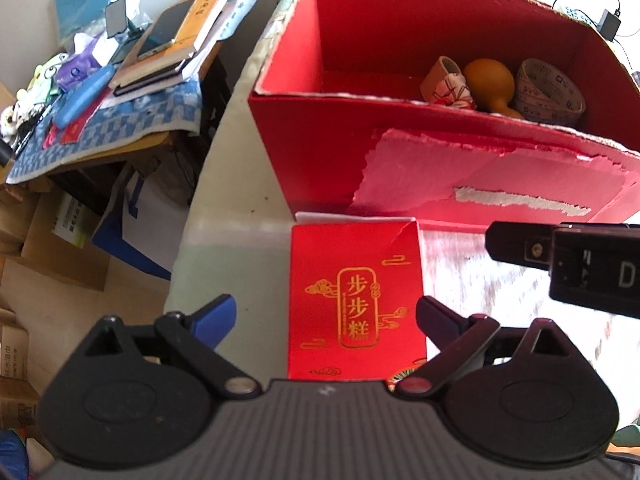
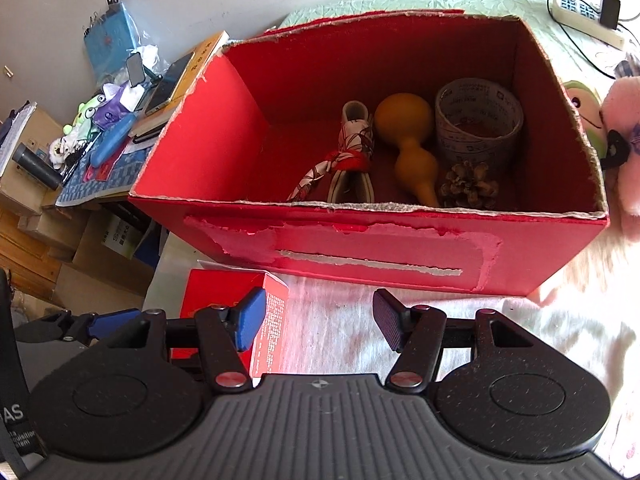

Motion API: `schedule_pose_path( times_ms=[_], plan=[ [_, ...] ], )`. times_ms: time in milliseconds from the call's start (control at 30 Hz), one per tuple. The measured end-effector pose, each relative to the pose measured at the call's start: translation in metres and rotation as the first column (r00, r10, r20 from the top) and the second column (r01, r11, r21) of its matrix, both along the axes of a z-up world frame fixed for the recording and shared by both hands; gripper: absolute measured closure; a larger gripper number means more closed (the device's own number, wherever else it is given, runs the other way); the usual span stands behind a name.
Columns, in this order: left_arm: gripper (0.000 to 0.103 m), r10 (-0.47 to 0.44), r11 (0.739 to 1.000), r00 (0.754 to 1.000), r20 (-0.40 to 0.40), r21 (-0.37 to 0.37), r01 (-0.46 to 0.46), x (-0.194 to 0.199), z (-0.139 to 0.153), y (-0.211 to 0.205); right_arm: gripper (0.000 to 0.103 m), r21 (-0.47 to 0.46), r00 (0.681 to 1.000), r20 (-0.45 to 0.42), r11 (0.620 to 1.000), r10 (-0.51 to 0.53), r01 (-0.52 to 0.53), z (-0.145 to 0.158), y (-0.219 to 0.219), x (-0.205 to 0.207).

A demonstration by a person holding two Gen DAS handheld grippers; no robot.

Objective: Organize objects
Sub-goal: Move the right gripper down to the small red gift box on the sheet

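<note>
**Both grippers spread wide before the red carton**

The left hand-held gripper stands wide open, empty, its fingers flanking the small red gift box without touching it. The right hand-held gripper is likewise spread and holds nothing. The gift box lies just before the large red carton, which holds a gourd, tape roll, pine cone and scarf-tied bundle.

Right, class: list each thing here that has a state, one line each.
Large red cardboard box: open-topped, holding items.
Small red gold-lettered carton: upright outside the box, flap raised.
Left gripper: open, astride the carton.
Right gripper: open, empty.
</note>
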State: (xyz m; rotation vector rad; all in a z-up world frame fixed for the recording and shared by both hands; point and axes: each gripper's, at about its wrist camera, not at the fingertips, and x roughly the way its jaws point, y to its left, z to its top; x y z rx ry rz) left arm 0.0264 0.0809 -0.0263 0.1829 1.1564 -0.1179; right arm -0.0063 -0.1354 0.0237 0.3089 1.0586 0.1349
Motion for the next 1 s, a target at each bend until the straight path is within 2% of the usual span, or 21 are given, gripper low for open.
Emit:
schedule_pose_path(
  times_ms=[600, 867, 1000],
  plan=[
    [0.002, -0.030, 0.999, 0.999, -0.023, -0.026, 0.029, 0.003, -0.008, 0.006, 0.039, 0.058, 0.999, -0.036, 0.998, 0.041, -0.039, -0.011, 0.016, 0.022],
    [0.001, -0.051, 0.995, 0.998, -0.033, -0.092, 0.047, -0.003, -0.009, 0.010, 0.039, 0.089, 0.996, -0.063, 0.994, 0.066, -0.060, -0.016, 0.022, 0.028],
    [0.001, -0.059, 0.994, 0.997, -0.041, -0.094, 0.055, -0.004, -0.013, 0.011, 0.039, 0.106, 0.994, -0.076, 0.992, 0.081, -0.073, -0.019, 0.023, 0.030]
  ],
)
